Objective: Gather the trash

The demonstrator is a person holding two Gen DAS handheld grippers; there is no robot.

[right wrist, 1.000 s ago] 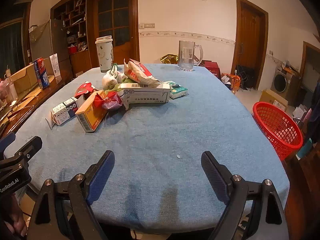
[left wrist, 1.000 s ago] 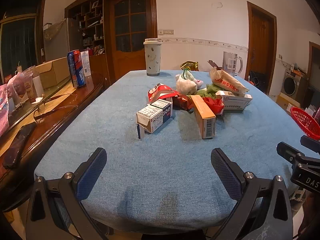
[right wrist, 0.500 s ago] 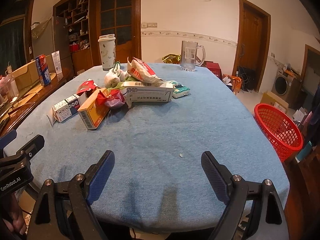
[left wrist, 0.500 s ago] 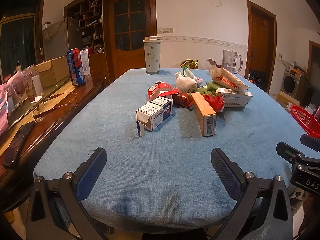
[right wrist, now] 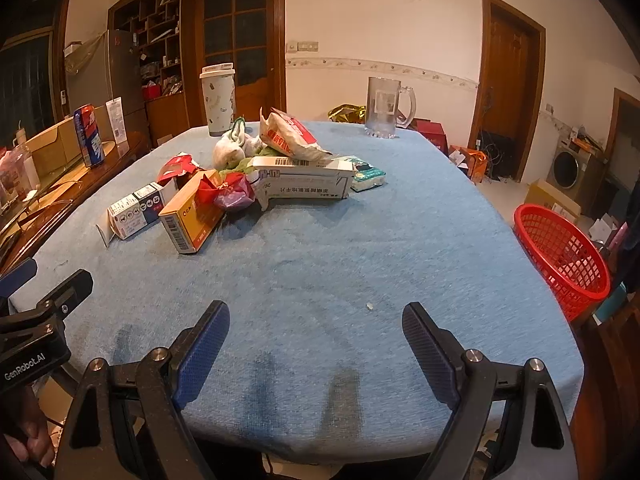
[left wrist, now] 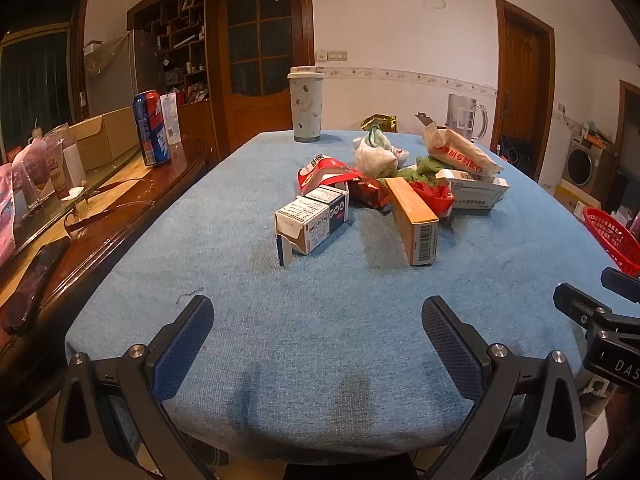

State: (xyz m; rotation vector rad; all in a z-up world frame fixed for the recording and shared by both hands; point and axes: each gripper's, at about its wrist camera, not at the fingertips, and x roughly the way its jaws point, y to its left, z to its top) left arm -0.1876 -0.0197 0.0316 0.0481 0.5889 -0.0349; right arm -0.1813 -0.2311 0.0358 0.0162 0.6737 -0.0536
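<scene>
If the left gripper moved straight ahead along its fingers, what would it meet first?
Probably only the blue tablecloth: the open left gripper points down at bare cloth short of the white-and-blue carton, though depth is unclear.

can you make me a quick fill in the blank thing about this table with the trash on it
1. The table is covered with a ____ cloth.
2. The basket beside the table is ____ in colour.
3. Both the left tool and the right tool hold ____.
4. The glass mug stands at the ____ end of the table from the tools.

Missing words: blue; red; nothing; far
</scene>
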